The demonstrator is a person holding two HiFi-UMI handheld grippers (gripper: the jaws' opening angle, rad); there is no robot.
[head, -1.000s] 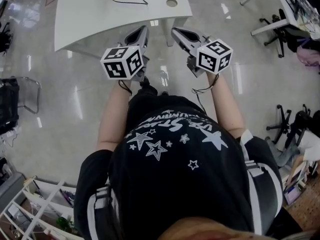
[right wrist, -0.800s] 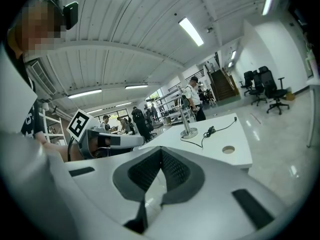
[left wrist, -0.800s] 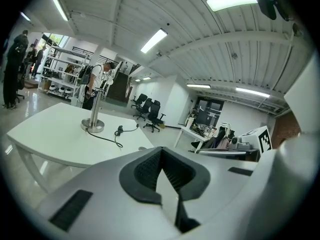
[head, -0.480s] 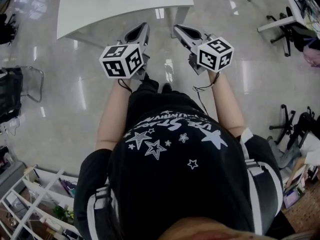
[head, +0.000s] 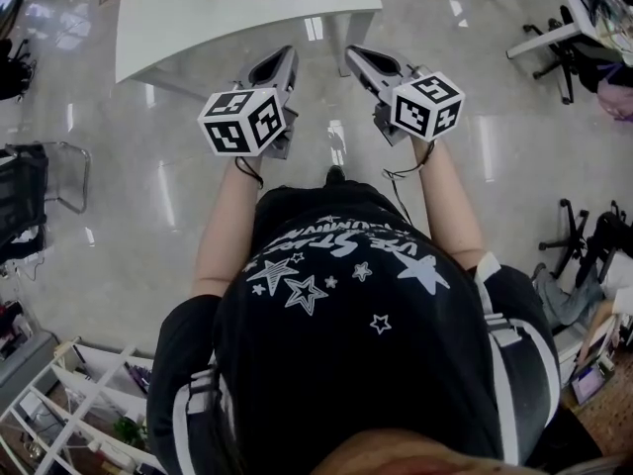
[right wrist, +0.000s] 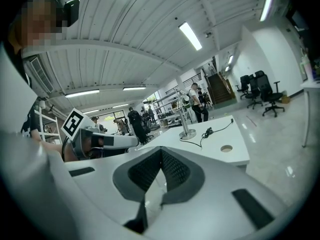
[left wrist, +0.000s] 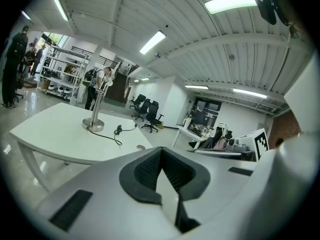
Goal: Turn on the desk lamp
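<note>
As I look along the jaws, the white desk (head: 247,18) lies ahead of both tools; the desk lamp (left wrist: 93,125) stands on it, well beyond the tips, ahead-left of my left gripper (head: 283,57); that and the right gripper (head: 354,55) are both closed, empty.

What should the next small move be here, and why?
Probably step closer to the desk: the lamp stands toward its far side, seemingly beyond reach of the left tongs and right tongs, both shut, empty and held short of the desk's near edge.
</note>
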